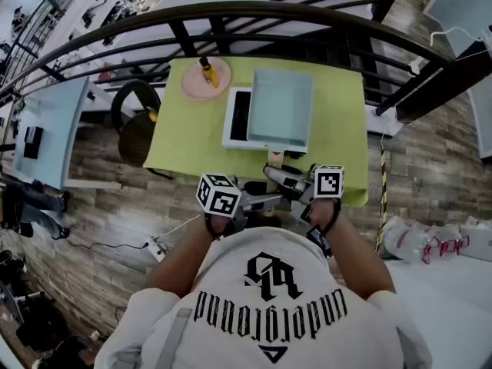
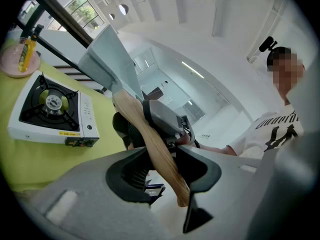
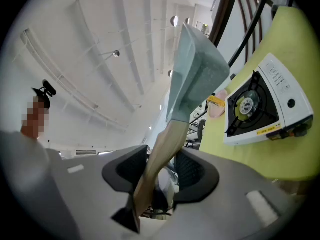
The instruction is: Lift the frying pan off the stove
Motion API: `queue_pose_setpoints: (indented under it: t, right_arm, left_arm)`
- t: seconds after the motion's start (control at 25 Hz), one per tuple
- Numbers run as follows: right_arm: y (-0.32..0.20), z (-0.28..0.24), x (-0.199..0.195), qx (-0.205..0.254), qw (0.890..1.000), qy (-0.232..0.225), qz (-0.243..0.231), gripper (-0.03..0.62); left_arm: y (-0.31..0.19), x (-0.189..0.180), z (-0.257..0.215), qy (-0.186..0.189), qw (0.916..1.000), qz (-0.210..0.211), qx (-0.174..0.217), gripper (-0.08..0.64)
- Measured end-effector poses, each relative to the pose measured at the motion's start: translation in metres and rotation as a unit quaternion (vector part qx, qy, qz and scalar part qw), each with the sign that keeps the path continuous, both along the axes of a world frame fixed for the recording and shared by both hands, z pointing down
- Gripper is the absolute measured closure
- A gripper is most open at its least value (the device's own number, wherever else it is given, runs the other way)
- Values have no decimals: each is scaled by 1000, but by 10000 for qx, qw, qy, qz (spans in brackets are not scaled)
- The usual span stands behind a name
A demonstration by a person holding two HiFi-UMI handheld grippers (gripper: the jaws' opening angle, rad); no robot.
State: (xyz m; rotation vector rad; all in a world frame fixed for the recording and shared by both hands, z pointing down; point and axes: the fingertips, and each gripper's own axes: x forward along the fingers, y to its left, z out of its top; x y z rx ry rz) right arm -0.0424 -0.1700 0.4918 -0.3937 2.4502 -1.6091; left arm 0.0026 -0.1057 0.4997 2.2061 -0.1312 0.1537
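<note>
A square pale-blue frying pan (image 1: 280, 108) hangs tilted in the air above the white single-burner stove (image 1: 235, 118) on the green table (image 1: 184, 141). Its wooden handle (image 1: 275, 161) points toward me. Both grippers clamp that handle from opposite sides. In the head view my left gripper (image 1: 257, 200) is nearer me and my right gripper (image 1: 286, 178) is closer to the pan. The left gripper view has the handle (image 2: 152, 144) running through my left gripper (image 2: 165, 171), with the bare burner of the stove (image 2: 50, 109) below. In the right gripper view my right gripper (image 3: 161, 176) grips the handle (image 3: 162, 154) under the pan (image 3: 195, 79).
A pink plate (image 1: 206, 79) carrying a yellow bottle sits at the table's far left corner. A dark railing (image 1: 231, 14) curves behind the table. A chair (image 1: 138, 125) stands at the table's left side. White bags (image 1: 430, 241) lie on the floor at right.
</note>
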Motion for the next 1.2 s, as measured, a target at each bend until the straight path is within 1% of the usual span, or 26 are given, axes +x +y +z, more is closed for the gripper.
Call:
queue_pose_setpoints:
  t: [0.28, 0.56, 0.72, 1.0, 1.12, 1.2]
  right_arm:
    - [42, 4, 5, -77, 9998, -147, -135, 419]
    - [67, 11, -1, -98, 9999, -75, -21, 418]
    - [83, 2, -18, -9, 9996, -266, 16, 419]
    - [108, 6, -56, -32, 9998, -92, 184, 419]
    - [117, 2, -73, 38, 9997, -114, 221, 420]
    - [125, -2, -85, 94, 9996, -171, 223, 420]
  left_arm:
    - [41, 8, 9, -77, 9999, -43, -78, 380]
    - [67, -1, 11, -98, 9999, 75, -81, 380]
    - [83, -17, 8, -100, 9998, 173, -35, 380]
    - [111, -58, 7, -50, 9995, 298, 0, 380]
    - [120, -76, 6, -139, 9992, 352, 135, 380]
    - [127, -88, 3, -123, 9990, 380, 194, 379]
